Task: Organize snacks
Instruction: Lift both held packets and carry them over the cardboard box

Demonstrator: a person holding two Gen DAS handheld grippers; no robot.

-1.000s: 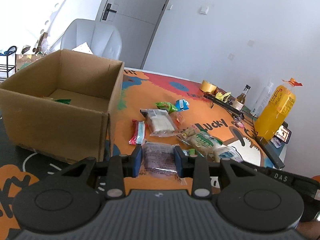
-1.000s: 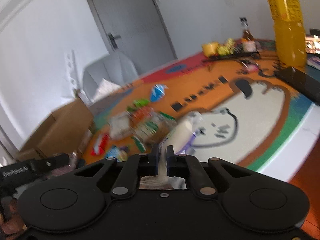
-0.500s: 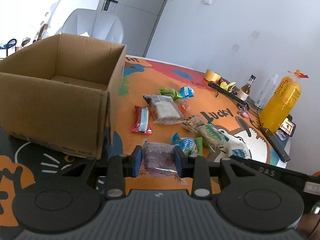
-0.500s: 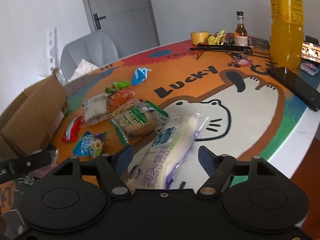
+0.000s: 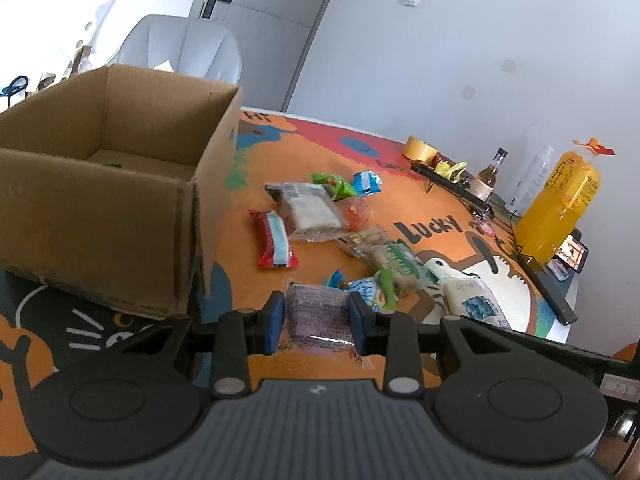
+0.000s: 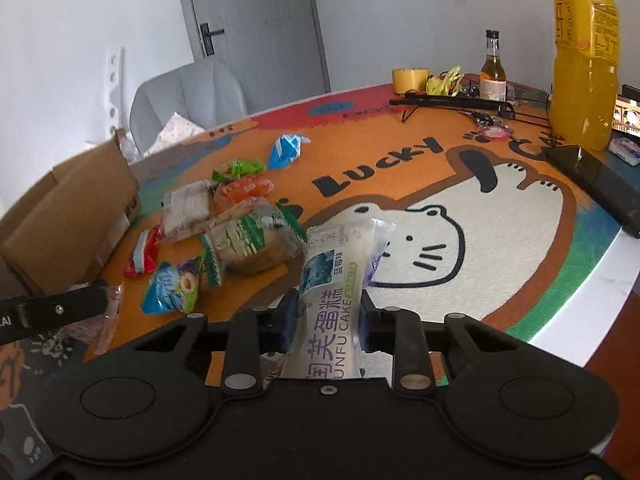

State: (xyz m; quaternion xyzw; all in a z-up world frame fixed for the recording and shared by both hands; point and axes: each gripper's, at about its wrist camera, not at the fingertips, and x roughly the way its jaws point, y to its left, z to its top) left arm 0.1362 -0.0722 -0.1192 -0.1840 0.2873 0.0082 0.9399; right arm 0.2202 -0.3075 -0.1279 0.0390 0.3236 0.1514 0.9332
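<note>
My left gripper point(image 5: 317, 322) is shut on a clear-wrapped purple snack pack point(image 5: 318, 314), held low over the mat near the open cardboard box point(image 5: 120, 216). My right gripper point(image 6: 325, 322) is shut on a white cake packet point(image 6: 340, 280) that sticks up and forward between the pads. Loose snacks lie on the mat: a red-and-blue bar point(image 5: 274, 240), a clear sandwich pack point(image 5: 310, 210), a green-and-white bread pack point(image 6: 254, 240), a blue fruit pouch point(image 6: 172, 288), and green point(image 6: 238, 168), orange point(image 6: 244, 188) and blue point(image 6: 286, 148) small packs.
A large orange juice bottle point(image 6: 584, 64), a small brown bottle point(image 6: 493, 68), a tape roll point(image 6: 410, 79) and a black rack point(image 6: 452, 102) stand at the table's far side. A black flat device point(image 6: 600, 184) lies near the right edge. A grey chair point(image 5: 180, 52) stands behind the box.
My right gripper opened over the white cake packet, then closed on it; the packet now stands up between the pads. My left gripper kept its snack pack and shifted slightly relative to the box.
</note>
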